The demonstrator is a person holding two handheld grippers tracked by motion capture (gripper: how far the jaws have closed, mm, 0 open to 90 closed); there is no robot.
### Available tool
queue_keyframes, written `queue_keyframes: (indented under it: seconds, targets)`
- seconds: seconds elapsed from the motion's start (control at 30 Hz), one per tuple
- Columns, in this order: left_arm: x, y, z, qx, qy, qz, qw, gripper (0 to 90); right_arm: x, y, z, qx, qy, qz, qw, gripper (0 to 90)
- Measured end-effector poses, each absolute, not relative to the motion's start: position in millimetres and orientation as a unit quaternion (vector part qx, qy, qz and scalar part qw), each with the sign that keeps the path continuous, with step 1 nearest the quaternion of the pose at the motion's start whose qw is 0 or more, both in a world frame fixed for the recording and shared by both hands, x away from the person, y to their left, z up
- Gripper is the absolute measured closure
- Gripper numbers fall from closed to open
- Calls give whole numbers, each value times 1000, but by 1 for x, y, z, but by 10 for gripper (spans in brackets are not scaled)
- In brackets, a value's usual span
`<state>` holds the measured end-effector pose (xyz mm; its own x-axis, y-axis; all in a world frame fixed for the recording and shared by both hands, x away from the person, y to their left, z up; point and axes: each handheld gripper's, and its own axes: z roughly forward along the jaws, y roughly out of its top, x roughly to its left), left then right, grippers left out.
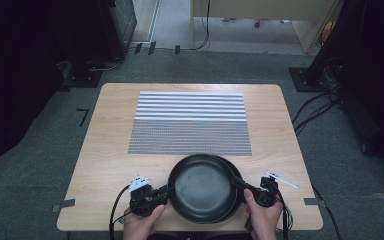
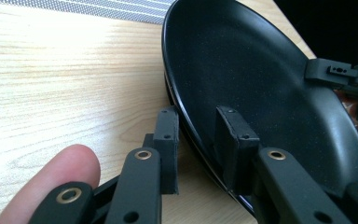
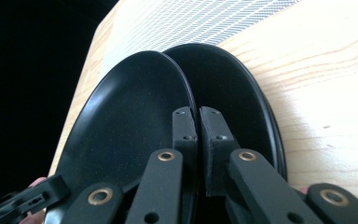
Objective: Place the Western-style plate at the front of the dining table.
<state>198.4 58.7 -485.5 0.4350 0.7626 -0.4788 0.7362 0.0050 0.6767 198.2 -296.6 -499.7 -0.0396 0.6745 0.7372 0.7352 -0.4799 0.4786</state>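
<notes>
- Both of the person's hands come in at the 6 o'clock edge of the high view, each holding a hand-held gripper against the stacked pans.
- Left hand-held gripper (image 1: pixel 166 192) sits at about 9 o'clock of the upper black pan (image 1: pixel 201 184); in the left gripper view its jaws straddle that pan's rim (image 2: pixel 200 140), one pad outside and one inside, pressing on it.
- A fingertip (image 2: pixel 60 179) of the left hand shows at 7 o'clock in the left gripper view, resting by the jaw linkage.
- Right hand-held gripper (image 1: pixel 240 184) sits at about 3 o'clock of the pans; in the right gripper view its jaws (image 3: pixel 198 135) are clamped together on the thin right-hand rim of the upper pan, with hardly any gap between the pads.
- Lower black pan (image 3: pixel 242 93) lies under the upper one and is offset toward 3 o'clock, so a crescent of it shows past the upper rim; its outer edge rests on the surface.
- Both pans lie near the 6 o'clock edge of the wooden surface (image 1: pixel 105 150), just short of the striped mat (image 1: pixel 190 122), which lies at 12 o'clock of them.
- A slim white stick-like item (image 1: pixel 281 180) lies on the surface just beyond the right hand-held gripper, at about 3 o'clock of the pans; I cannot tell what it is.
</notes>
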Motion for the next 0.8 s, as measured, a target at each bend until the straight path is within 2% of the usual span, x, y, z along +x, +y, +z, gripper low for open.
queue_keyframes:
  seconds: [0.2,0.8]
  targets:
    - [202,61,-483,697,536,-3,477,720,202,-297,-495,-686,-514,-515,33,862]
    - [222,68,-456,696,533,11,481,721,225,-293,-472,-674,-522,-522,34,862]
